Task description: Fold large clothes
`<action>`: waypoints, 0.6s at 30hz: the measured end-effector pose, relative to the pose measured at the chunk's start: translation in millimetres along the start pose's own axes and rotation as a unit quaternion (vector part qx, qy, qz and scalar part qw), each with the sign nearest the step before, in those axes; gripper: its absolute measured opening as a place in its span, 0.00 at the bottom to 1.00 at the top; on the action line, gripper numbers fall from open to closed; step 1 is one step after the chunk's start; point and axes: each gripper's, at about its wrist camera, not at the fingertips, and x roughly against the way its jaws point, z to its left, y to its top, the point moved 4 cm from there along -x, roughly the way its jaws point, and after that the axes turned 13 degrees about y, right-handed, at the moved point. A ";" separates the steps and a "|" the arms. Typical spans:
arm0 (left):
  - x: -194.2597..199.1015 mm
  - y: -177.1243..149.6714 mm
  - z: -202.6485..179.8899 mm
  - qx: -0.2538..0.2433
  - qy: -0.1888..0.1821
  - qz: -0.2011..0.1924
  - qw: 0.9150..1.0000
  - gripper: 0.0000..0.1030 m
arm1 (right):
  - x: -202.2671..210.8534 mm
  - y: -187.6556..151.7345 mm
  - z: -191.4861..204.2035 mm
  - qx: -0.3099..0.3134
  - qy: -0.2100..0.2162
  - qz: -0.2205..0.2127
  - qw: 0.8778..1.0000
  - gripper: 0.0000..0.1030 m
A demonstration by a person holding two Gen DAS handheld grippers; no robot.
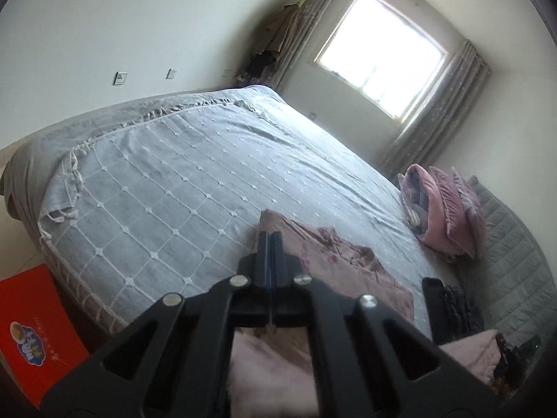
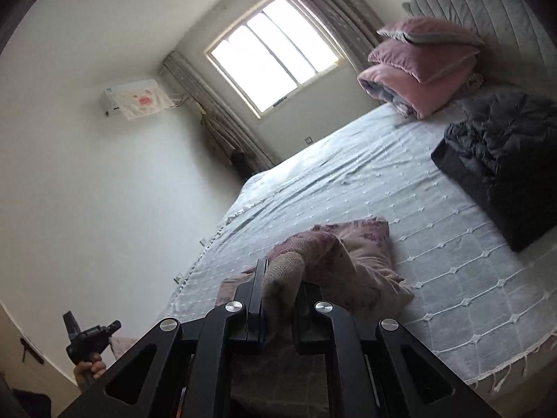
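Observation:
A pink floral garment (image 1: 351, 264) lies crumpled on the near part of the grey-blue bedspread (image 1: 195, 174). My left gripper (image 1: 270, 240) has its jaws pressed together over the garment's edge; whether cloth is pinched between them is hidden. In the right wrist view my right gripper (image 2: 278, 278) is shut on a thick bunched fold of the pink garment (image 2: 362, 257), with cloth filling the gap between the fingers. The left gripper (image 2: 69, 320) also shows at the lower left of that view, held in a hand.
Folded pink quilts and pillows (image 2: 417, 69) are stacked by the grey headboard (image 2: 487, 7). A dark folded garment (image 2: 501, 160) lies on the bed. A red box (image 1: 31, 331) sits on the floor by the bed corner. Window (image 2: 275, 52) and curtains are behind.

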 end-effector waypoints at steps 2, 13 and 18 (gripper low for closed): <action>-41.2 14.0 -17.3 -0.009 0.007 0.016 1.000 0.00 | -29.8 7.1 -26.0 -0.039 0.019 -0.003 0.999 0.10; -27.5 36.9 14.9 -0.024 0.005 0.018 1.000 0.19 | -286.9 95.5 -144.9 -0.129 -0.080 0.051 0.987 0.10; -52.3 3.5 23.2 -0.096 0.025 0.050 0.994 0.39 | -343.6 75.3 -260.8 -0.278 -0.206 0.072 0.935 0.20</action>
